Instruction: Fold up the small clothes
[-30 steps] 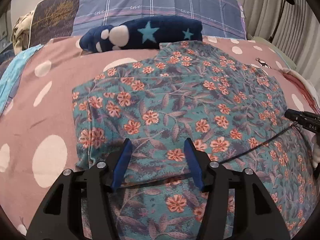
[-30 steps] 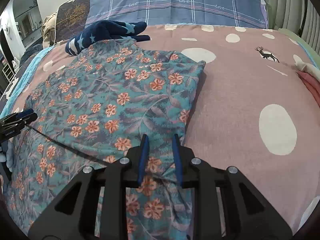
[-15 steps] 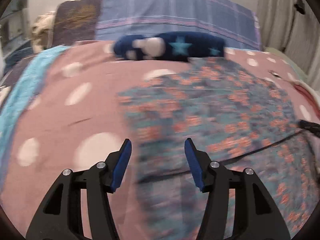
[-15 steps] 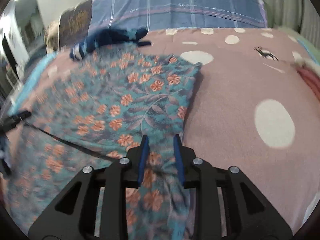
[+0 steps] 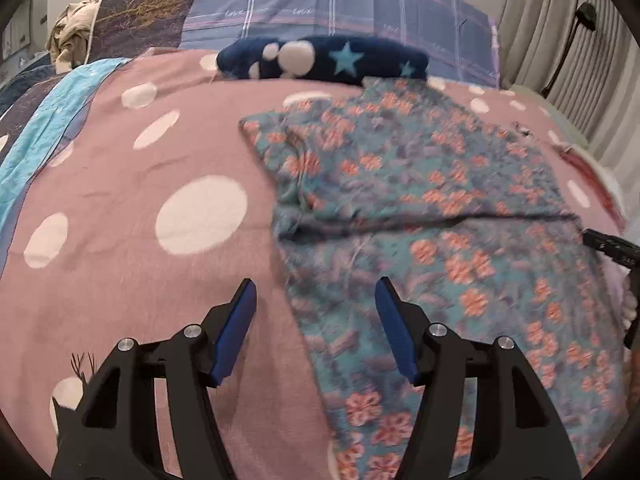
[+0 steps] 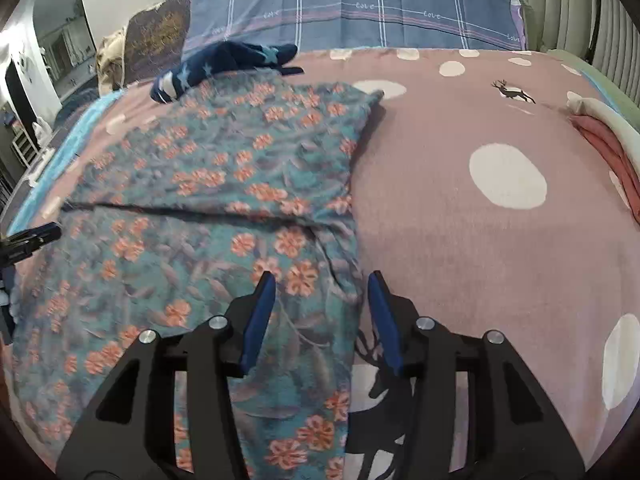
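Pink folded cloth (image 6: 600, 144) only right wrist view.

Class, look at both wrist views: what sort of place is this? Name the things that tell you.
Most likely a bedroom. The floral garment lies on a bed covered by a pink spotted blanket, with a plaid pillow at the head and curtains beside it.

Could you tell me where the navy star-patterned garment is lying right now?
The navy garment lies at the far end of the pink blanket, against the plaid pillow, just beyond the floral garment.
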`<state>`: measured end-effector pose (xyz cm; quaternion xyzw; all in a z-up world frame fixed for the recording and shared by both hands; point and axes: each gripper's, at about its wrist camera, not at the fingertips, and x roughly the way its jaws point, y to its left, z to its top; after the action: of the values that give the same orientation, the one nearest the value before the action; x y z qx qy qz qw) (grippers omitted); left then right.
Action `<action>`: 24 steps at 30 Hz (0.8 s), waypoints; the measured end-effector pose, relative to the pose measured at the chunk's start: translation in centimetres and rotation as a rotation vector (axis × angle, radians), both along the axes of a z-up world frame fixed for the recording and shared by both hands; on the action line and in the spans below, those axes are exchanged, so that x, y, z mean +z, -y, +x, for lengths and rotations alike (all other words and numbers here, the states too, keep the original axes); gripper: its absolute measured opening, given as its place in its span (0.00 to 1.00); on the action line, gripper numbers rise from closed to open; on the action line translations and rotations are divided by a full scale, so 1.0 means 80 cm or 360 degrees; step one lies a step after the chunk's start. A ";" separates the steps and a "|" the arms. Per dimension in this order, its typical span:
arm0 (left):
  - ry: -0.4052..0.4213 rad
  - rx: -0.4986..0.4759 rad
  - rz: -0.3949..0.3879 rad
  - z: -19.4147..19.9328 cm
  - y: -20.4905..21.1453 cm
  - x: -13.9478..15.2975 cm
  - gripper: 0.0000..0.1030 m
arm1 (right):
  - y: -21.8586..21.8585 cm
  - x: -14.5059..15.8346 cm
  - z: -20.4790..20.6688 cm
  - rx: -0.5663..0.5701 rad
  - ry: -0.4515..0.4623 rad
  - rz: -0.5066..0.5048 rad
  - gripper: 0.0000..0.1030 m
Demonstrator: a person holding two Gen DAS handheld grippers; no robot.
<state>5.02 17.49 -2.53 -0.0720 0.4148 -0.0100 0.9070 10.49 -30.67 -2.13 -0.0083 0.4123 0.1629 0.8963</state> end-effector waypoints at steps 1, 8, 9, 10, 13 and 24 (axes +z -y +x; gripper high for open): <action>0.0031 0.0009 0.0009 0.001 -0.002 0.009 0.61 | 0.001 0.007 0.002 -0.0012 0.0024 -0.0011 0.48; 0.0192 0.0003 0.0032 0.077 -0.002 0.079 0.61 | -0.003 0.076 0.087 -0.0012 0.0083 0.0147 0.48; 0.0184 -0.0028 0.0050 0.100 0.007 0.085 0.61 | -0.009 0.081 0.097 0.0011 0.0072 0.0160 0.48; 0.0171 -0.0054 0.0064 0.115 0.016 0.087 0.61 | -0.019 0.087 0.117 0.0036 0.0049 0.0176 0.48; 0.0131 -0.0135 0.0128 0.167 0.046 0.087 0.61 | -0.046 0.092 0.159 0.0080 0.0002 0.0173 0.49; 0.0072 -0.0246 0.0223 0.190 0.058 0.044 0.64 | -0.077 0.044 0.168 0.0210 -0.0019 -0.0007 0.51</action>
<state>20.22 12.82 0.95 0.0239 0.3983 -0.0524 0.9154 23.92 -24.55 1.38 -0.0366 0.4167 0.2208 0.8811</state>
